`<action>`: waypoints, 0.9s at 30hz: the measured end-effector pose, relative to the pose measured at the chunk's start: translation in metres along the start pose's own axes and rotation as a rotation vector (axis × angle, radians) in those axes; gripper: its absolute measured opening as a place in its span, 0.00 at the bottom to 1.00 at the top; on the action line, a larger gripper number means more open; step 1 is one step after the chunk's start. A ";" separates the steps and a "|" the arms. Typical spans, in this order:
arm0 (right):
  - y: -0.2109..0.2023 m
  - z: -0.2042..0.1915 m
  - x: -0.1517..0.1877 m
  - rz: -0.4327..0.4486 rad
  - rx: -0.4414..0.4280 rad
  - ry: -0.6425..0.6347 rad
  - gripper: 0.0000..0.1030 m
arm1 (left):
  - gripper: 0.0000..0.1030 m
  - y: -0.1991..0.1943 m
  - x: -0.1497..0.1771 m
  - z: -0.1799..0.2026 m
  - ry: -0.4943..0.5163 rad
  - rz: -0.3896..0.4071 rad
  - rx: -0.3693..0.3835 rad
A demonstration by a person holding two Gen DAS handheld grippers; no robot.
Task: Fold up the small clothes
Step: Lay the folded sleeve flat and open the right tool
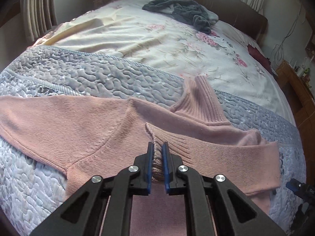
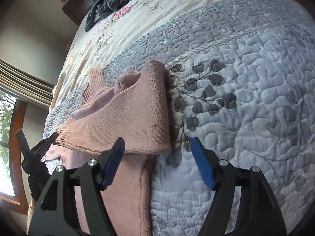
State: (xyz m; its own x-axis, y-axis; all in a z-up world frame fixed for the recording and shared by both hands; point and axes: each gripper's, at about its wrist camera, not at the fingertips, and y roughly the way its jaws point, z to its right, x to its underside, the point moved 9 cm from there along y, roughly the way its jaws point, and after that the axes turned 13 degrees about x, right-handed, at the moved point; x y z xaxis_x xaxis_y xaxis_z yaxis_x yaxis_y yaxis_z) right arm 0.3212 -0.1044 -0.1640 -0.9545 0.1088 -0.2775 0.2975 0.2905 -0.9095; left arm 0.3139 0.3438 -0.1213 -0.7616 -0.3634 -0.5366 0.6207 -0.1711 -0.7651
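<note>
A: Left wrist view: why's the pink knitted sweater [image 1: 82, 125] spread across the blue-grey quilted bedspread [image 1: 82, 74]?
B: Flat for folding. The left gripper [image 1: 157, 153] pinches its ribbed cuff [image 1: 157, 157]; the right gripper [image 2: 157, 147] hangs apart, empty.

A: The ribbed knit sweater [image 1: 82, 118] across the middle is showing dusty pink; the quilted bedspread [image 2: 246, 78] is showing pale blue-grey with dark grey leaves.

B: Upper centre, the cream sheet [image 1: 157, 39] is showing pink flowers, the crumpled cloth [image 1: 177, 9] dark grey.
</note>
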 end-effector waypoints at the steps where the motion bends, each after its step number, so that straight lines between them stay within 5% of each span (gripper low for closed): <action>1: 0.008 -0.006 0.000 -0.019 -0.004 -0.003 0.68 | 0.08 0.001 -0.002 -0.006 0.003 0.005 -0.018; 4: 0.027 -0.016 -0.001 -0.050 0.004 -0.002 0.68 | 0.08 0.007 -0.003 -0.024 -0.007 0.007 -0.043; 9: 0.053 -0.020 0.009 -0.132 0.019 0.018 0.29 | 0.07 0.032 0.013 -0.048 0.020 -0.048 -0.126; 11: 0.058 -0.016 0.014 -0.133 0.043 0.020 0.26 | 0.07 0.044 0.022 -0.055 0.035 -0.081 -0.157; 16: 0.059 -0.014 0.015 -0.124 0.076 0.001 0.24 | 0.08 0.046 0.028 -0.057 0.049 -0.094 -0.148; 19: 0.043 -0.027 0.014 -0.090 0.132 -0.046 0.33 | 0.10 0.024 0.022 -0.054 0.019 -0.073 -0.107; 23: 0.001 -0.063 0.007 0.043 0.151 -0.179 0.49 | 0.40 -0.009 0.007 -0.030 0.063 -0.001 -0.030; 27: 0.015 -0.100 0.018 -0.027 0.096 -0.212 0.49 | 0.43 0.012 0.021 0.003 0.083 -0.096 0.074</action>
State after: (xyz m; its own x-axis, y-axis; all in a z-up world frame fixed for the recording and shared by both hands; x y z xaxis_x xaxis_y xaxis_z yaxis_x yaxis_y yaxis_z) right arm 0.3108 -0.0028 -0.1514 -0.9475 -0.1031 -0.3026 0.2786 0.1976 -0.9399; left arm 0.3059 0.3308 -0.1410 -0.8290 -0.2661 -0.4919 0.5540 -0.2700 -0.7876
